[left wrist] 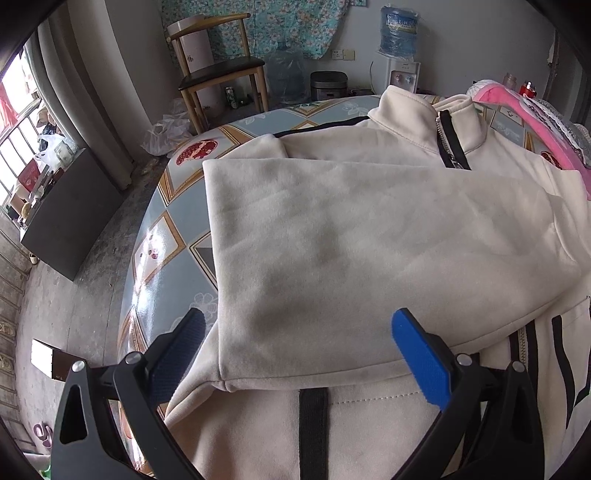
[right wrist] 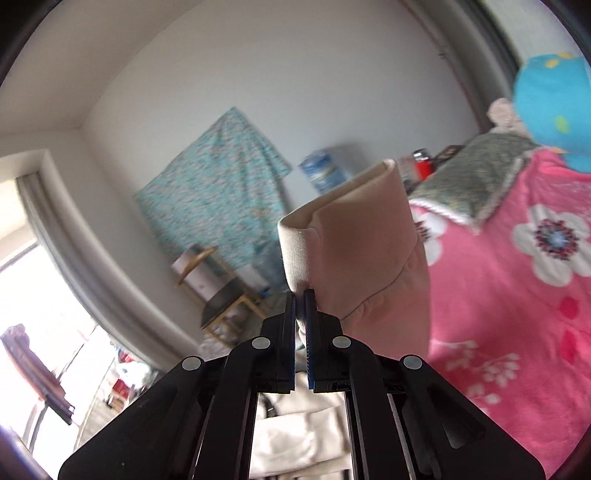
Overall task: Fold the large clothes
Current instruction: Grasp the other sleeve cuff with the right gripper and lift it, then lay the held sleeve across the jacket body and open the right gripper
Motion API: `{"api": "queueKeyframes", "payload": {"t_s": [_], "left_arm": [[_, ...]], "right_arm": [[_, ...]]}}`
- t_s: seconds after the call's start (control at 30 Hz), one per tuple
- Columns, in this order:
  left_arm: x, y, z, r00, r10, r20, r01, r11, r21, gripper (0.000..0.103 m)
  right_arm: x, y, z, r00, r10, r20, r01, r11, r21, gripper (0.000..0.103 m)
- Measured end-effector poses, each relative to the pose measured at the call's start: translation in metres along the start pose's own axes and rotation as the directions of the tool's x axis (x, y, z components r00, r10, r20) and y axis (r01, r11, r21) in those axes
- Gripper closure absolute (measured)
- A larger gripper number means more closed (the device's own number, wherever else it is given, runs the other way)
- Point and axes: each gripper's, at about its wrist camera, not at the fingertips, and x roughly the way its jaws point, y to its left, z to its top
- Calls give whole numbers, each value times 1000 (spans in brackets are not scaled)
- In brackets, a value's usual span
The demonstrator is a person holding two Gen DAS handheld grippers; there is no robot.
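Note:
A cream zip-up jacket [left wrist: 351, 229] with black stripes lies spread on the patterned table [left wrist: 173, 229], one sleeve folded across its chest. My left gripper [left wrist: 299, 350] stands open just above the jacket's near part, blue pads either side of the folded sleeve's edge, touching nothing. In the right wrist view my right gripper [right wrist: 300, 295] is shut on the ribbed cuff [right wrist: 295, 240] of the jacket's other sleeve [right wrist: 369, 251], which is lifted high in the air. More cream cloth [right wrist: 299, 435] hangs below it.
A pink flowered blanket [right wrist: 517, 295] lies to the right, with a grey cloth [right wrist: 476, 166] and a blue cushion [right wrist: 554, 103] on it. A wooden chair [left wrist: 218, 74], water bottles [left wrist: 399, 33] and a dispenser stand beyond the table. A dark cabinet [left wrist: 70, 214] is at the left.

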Motion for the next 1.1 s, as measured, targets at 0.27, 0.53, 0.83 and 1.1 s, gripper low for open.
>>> {"api": "queueKeyframes", "payload": {"t_s": [0.27, 0.53, 0.83, 1.1], "left_arm": [[-11, 10, -10, 1000, -16, 6, 16, 1000, -7, 4], [-24, 37, -27, 999, -25, 20, 26, 998, -57, 4], [-38, 63, -48, 993, -104, 52, 110, 987, -117, 4], [-57, 69, -48, 975, -187, 117, 200, 973, -112, 4]], "right_arm": [[68, 64, -58, 967, 174, -187, -183, 982, -34, 98], [138, 117, -128, 888, 229, -400, -254, 967, -11, 98], [199, 165, -237, 798, 136, -587, -237, 967, -98, 98], [224, 180, -314, 671, 95, -735, -268, 956, -121, 61]]}}
